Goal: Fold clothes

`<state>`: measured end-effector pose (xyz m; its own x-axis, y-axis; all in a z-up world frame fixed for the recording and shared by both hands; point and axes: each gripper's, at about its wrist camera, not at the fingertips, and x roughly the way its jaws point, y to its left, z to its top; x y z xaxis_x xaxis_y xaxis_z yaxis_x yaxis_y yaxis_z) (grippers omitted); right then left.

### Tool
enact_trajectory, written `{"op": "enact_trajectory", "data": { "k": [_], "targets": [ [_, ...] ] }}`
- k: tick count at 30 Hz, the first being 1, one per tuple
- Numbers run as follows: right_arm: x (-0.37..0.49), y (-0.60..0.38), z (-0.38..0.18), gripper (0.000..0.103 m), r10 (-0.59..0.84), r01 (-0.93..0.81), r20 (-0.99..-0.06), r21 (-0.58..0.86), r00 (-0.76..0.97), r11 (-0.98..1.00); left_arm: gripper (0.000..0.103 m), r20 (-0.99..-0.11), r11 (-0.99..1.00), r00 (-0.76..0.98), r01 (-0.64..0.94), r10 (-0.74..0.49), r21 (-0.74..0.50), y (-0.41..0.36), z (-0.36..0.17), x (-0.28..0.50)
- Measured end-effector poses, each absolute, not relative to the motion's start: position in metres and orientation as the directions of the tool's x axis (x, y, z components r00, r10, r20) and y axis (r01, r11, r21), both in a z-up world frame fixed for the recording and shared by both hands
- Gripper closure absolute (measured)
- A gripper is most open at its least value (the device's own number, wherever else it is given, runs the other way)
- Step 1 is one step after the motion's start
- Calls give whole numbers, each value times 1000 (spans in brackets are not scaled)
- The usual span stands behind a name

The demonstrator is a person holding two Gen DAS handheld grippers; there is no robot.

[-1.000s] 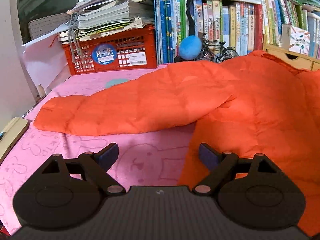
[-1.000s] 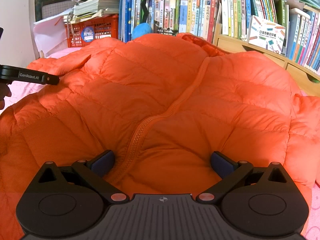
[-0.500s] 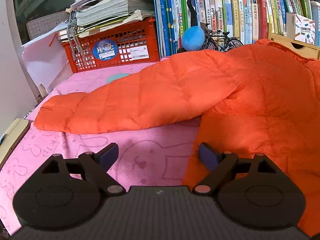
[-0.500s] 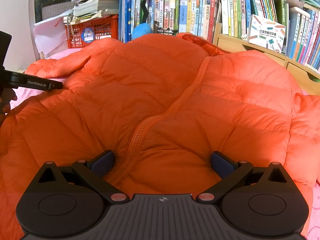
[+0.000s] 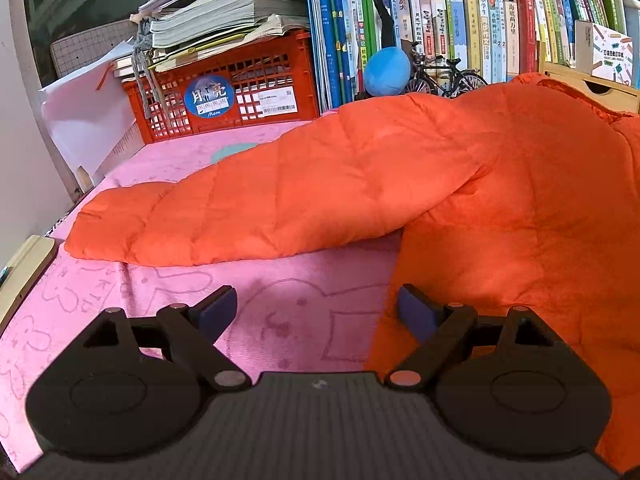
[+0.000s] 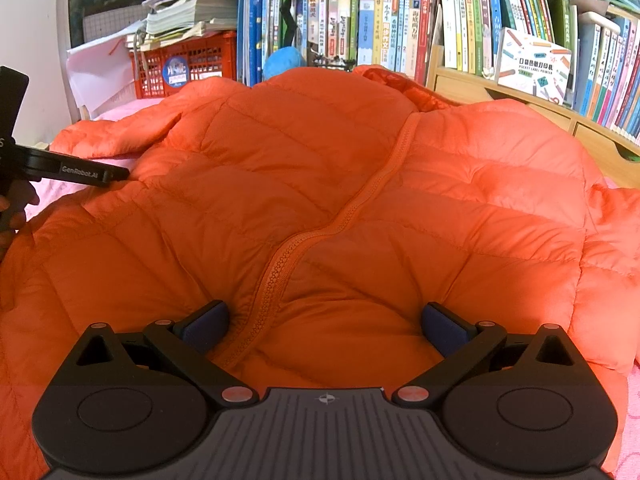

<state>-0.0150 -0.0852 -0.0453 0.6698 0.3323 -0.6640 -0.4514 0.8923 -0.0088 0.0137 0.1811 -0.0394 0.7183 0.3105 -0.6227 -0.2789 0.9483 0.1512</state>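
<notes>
An orange quilted down jacket (image 6: 320,184) lies front up on a pink blanket (image 5: 172,292), its zipper (image 6: 304,240) closed. Its left sleeve (image 5: 256,204) stretches out to the left across the blanket. My left gripper (image 5: 316,312) is open and empty, low over the blanket at the jacket's left side edge; its right finger sits at the orange fabric. It also shows at the left of the right wrist view (image 6: 76,170). My right gripper (image 6: 324,326) is open, its fingers straddling the jacket's bottom hem around the zipper, holding nothing.
A red plastic crate (image 5: 224,100) topped with stacked papers stands at the back left. A bookshelf with upright books (image 6: 384,28) runs along the back. A blue plush ball (image 5: 386,71) and a small model bicycle (image 5: 444,76) sit behind the jacket. A wooden drawer unit (image 6: 532,112) is at the right.
My left gripper has moved forward and slightly right, toward the jacket's side edge. The right gripper and the jacket have stayed still.
</notes>
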Motion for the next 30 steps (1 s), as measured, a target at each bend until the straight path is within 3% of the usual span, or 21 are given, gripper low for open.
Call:
{"op": "enact_trajectory", "data": {
  "k": [9, 10, 14, 18, 21, 30],
  "targets": [
    [-15, -85, -45, 0, 333, -451, -663, -7, 670, 893, 14, -621, 955, 731, -275, 283, 111, 188, -38, 14],
    [-15, -85, -45, 0, 334, -451, -663, -6, 670, 893, 14, -616, 960, 746, -273, 251, 61, 195, -37, 13],
    [-14, -86, -45, 0, 335, -451, -664, -5, 669, 892, 14, -558, 878, 824, -334, 95, -344, 250, -40, -2],
    [-14, -85, -45, 0, 336, -451, -663, -3, 669, 892, 14, -588, 767, 800, -451, 120, -456, 288, -50, 0],
    [-14, -85, -45, 0, 337, -451, -663, -1, 669, 893, 14, -585, 769, 797, -467, 153, -435, 291, -54, 6],
    [-14, -85, -45, 0, 338, -451, -662, 0, 669, 893, 8, -519, 661, 820, -530, 241, -531, 312, -60, 45]
  ]
}}
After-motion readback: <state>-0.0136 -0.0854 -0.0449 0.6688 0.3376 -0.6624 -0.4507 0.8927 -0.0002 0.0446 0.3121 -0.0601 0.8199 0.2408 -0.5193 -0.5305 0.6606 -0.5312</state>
